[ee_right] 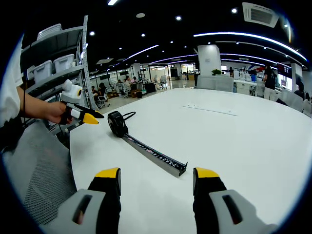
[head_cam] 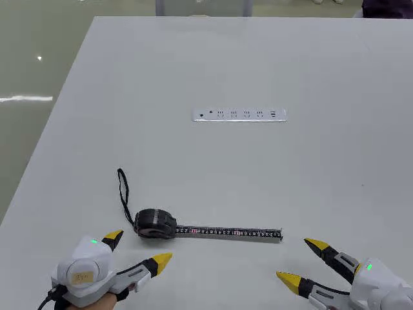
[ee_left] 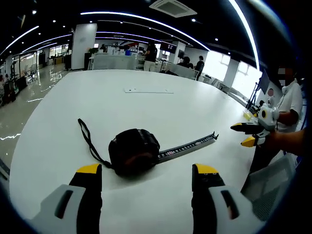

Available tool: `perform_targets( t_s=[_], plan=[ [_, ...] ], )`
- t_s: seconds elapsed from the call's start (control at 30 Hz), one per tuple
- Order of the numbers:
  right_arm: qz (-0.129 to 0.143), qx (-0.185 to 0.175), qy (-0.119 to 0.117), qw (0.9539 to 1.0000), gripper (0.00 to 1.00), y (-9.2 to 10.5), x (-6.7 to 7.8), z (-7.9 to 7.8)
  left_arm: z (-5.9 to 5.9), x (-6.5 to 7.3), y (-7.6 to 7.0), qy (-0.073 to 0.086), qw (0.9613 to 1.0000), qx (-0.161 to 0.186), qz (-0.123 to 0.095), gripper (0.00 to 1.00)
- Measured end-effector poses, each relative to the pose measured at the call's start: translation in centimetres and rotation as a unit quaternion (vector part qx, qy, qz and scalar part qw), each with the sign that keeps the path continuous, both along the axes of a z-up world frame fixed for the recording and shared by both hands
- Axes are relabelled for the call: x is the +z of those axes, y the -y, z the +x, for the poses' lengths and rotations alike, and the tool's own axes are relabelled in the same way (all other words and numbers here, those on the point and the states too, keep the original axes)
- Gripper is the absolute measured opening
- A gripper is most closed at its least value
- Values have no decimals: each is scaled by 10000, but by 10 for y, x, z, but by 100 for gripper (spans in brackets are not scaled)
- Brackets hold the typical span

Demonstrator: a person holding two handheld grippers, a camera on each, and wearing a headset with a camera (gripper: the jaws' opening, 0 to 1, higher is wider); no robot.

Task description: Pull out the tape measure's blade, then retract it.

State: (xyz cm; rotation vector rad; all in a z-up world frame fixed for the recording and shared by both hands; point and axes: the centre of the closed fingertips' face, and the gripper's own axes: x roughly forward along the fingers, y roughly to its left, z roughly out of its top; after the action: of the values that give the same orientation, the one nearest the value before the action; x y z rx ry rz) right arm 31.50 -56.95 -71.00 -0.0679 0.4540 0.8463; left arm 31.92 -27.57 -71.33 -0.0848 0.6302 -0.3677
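Tape measure (head_cam: 155, 223) lying near on the white surface (head_cam: 258, 168), blade (head_cam: 229, 232) extended rightward; the left tool (head_cam: 138, 247), released and empty, faces the case, probably to steady it, while the right tool (head_cam: 302, 261), likewise released, waits beside the blade's tip.

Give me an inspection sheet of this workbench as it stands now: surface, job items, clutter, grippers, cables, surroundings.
Surface: white table, clean-looking.
Job's things: tape measure lying on the table, blade pulled out toward the right gripper, strap trailing behind the case.
Clutter: power strip at mid-table, no plugs seen in it.
Grippers: left gripper open near the case, holding nothing; right gripper open near the blade's tip, holding nothing.
Cables: black cable at the left gripper's rear.
Surroundings: open office, shelving with bins, people at far desks.
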Motion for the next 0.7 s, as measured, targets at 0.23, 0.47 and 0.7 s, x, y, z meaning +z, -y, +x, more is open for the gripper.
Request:
perform_targets(
  t_s=[0.23, 0.47, 0.7],
  plan=[
    [6, 28, -32, 10000, 59, -1, -3, 1, 6, -2, 7, -41, 9999, 113, -68, 76],
    [-11, 36, -38, 10000, 59, 2, -5, 4, 12, -7, 5, -90, 9994, 323, -9, 76],
    [-23, 60, -53, 10000, 59, 1, -8, 7, 15, -11, 6, -120, 9991, 411, 18, 77]
  ],
)
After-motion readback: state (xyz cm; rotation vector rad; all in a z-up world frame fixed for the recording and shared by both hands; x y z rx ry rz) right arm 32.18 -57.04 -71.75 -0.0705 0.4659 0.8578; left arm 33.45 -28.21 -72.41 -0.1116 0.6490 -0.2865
